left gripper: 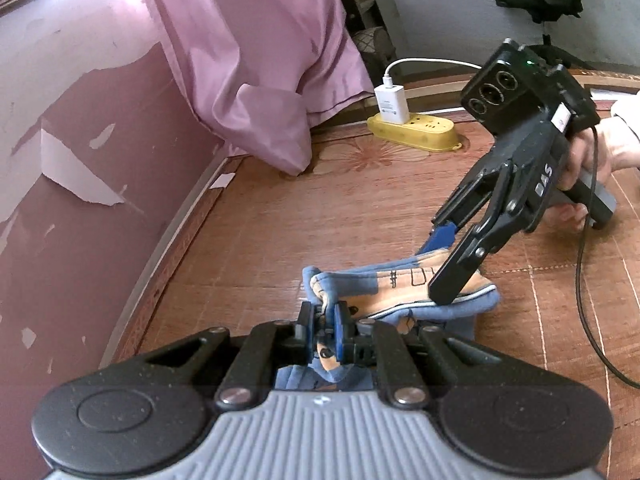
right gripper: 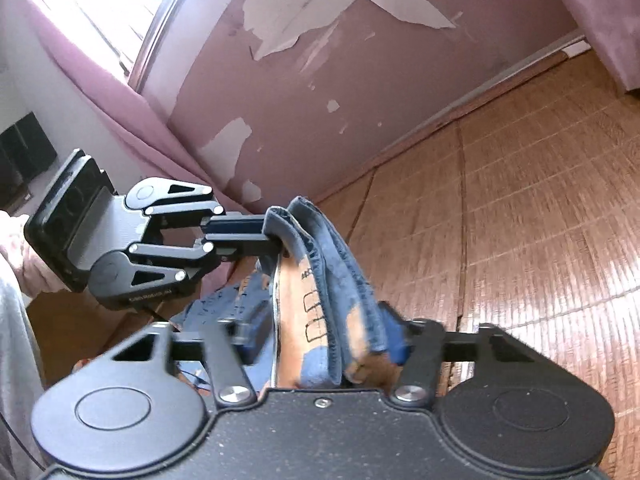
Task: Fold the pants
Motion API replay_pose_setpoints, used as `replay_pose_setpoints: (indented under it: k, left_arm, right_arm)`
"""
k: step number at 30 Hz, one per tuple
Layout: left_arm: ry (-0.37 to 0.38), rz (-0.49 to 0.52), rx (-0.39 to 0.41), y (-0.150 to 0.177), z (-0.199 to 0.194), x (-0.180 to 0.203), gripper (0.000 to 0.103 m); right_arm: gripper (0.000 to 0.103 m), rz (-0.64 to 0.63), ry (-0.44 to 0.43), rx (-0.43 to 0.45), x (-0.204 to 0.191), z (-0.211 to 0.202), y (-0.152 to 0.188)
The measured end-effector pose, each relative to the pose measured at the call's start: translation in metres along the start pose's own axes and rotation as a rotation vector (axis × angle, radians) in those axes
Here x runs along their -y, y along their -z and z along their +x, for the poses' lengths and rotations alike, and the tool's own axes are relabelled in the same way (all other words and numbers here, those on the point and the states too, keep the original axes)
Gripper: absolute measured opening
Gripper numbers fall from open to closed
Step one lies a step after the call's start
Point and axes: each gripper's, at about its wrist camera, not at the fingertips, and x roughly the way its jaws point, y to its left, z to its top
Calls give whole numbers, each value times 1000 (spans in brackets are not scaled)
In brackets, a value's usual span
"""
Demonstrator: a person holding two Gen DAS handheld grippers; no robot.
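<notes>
Both tongs (left gripper: 323,322) (right gripper: 320,344) pinch soft bunched pants (left gripper: 400,284)

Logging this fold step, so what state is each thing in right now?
pants: bunched, partly folded, held at both ends above the mat
left hand-held gripper: shut on pants
right hand-held gripper: shut on pants
charger: plugged into yellow power strip

We see daylight flooding from the blown-out window (right gripper: 100,8), glare streaking the mat (right gripper: 560,248), fisheye bending every edge, and motion blur softening the pants (right gripper: 340,312)
</notes>
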Motion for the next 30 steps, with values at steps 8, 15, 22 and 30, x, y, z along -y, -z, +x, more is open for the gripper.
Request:
replay_pose_setpoints:
  k: [8,15,22,30]
  left_arm:
    - [-31,-47,0,-4,16,-6,11]
    - [-82,-227,-54,2,25,-22,19]
    - [-82,-490,-226,76,8,-24,19]
    - [-35,-514,-148,100,-28,6,63]
  right_arm:
    - [19,-22,42,-15,-6,7,4]
    - [9,60,160,74,8,-5,0]
    - [9,175,225,70,26,-8,-3]
    - [9,217,257,57,27,-7,-4]
